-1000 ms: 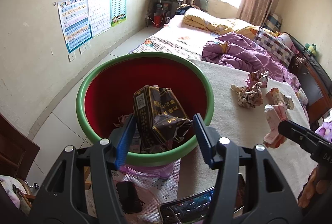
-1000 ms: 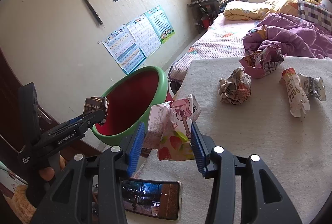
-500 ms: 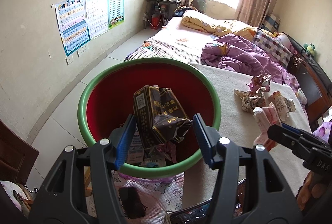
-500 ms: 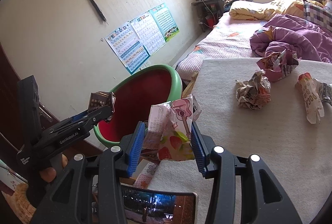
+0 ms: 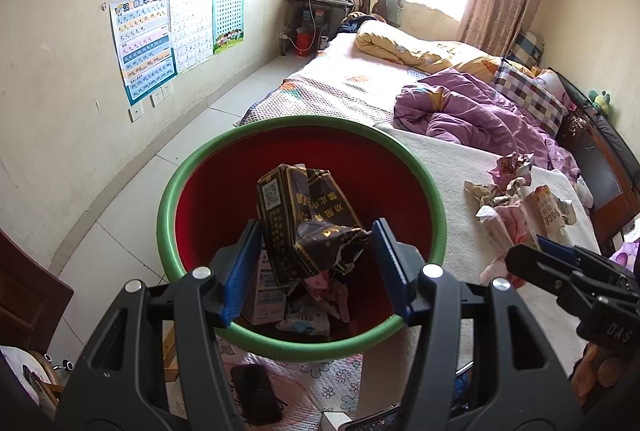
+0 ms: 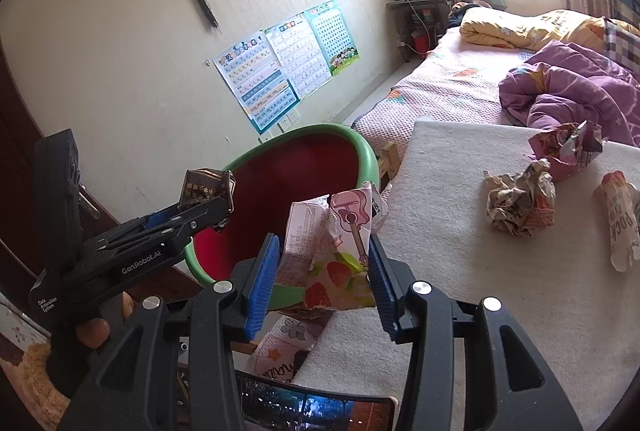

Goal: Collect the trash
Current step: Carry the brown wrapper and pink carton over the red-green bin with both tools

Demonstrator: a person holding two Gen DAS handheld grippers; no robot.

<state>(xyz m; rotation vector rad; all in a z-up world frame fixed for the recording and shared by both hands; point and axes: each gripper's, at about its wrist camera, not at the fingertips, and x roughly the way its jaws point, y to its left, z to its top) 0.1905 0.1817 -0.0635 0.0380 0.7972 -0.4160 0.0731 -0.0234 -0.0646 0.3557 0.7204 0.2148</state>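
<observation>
My left gripper (image 5: pixel 316 267) is shut on a crumpled dark brown wrapper (image 5: pixel 304 227) and holds it above the open mouth of a green bin (image 5: pixel 176 199) with a red inside. Some trash lies at the bin's bottom (image 5: pixel 304 307). My right gripper (image 6: pixel 322 271) is shut on a pink strawberry milk carton (image 6: pixel 332 251), held over the mat's left edge beside the bin (image 6: pixel 360 151). The left gripper (image 6: pixel 192 219) shows at the left of the right wrist view, still clamping the brown wrapper (image 6: pixel 204 187).
On the white mat (image 6: pixel 460 271) lie a crumpled paper ball (image 6: pixel 520 203), a pink torn wrapper (image 6: pixel 568 147) and a white snack packet (image 6: pixel 620 219). A phone (image 6: pixel 316 411) sits at the mat's near edge. A bed with a purple quilt (image 5: pixel 472 111) lies behind.
Both grippers have drifted left toward the bin with their loads; the bin's opening now sits fuller under the left gripper, and the right one has come closer to the bin's rim.
</observation>
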